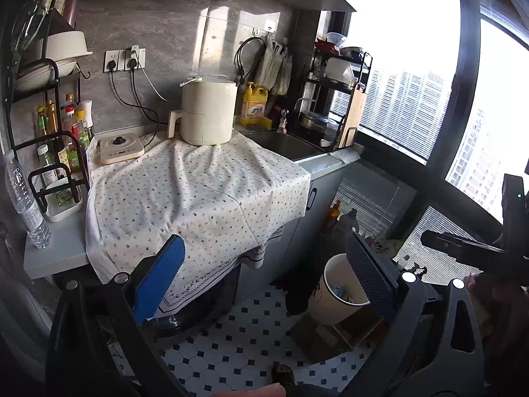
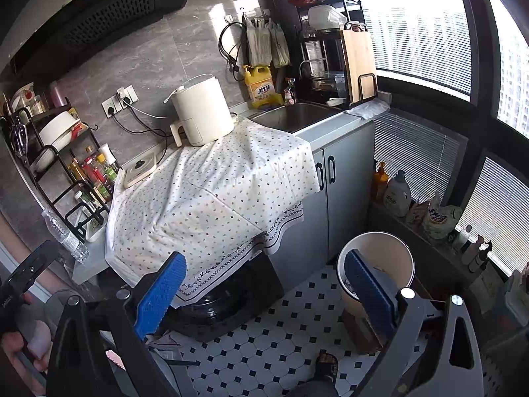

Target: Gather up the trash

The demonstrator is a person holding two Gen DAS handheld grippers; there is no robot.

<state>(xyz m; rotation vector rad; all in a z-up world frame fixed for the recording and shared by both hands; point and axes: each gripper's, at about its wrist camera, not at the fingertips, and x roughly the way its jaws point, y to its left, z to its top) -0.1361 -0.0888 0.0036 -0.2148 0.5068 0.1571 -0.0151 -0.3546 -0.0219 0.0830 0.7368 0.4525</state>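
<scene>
Both grippers (image 1: 264, 278) (image 2: 264, 284) gape before the dotted cloth (image 1: 198, 192) on the counter.

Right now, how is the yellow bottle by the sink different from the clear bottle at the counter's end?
The yellow bottle is squat, opaque, has a handle and pump, and stands against the back wall. The clear bottle is slim, see-through, with a plain white cap, standing at the counter's front edge. Both stand upright, untouched by either claw.

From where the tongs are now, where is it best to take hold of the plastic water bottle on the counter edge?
Probably the plastic water bottle at mid-body, left tongs coming from its open front; it stands upright and a rack crowds its far side.
</scene>
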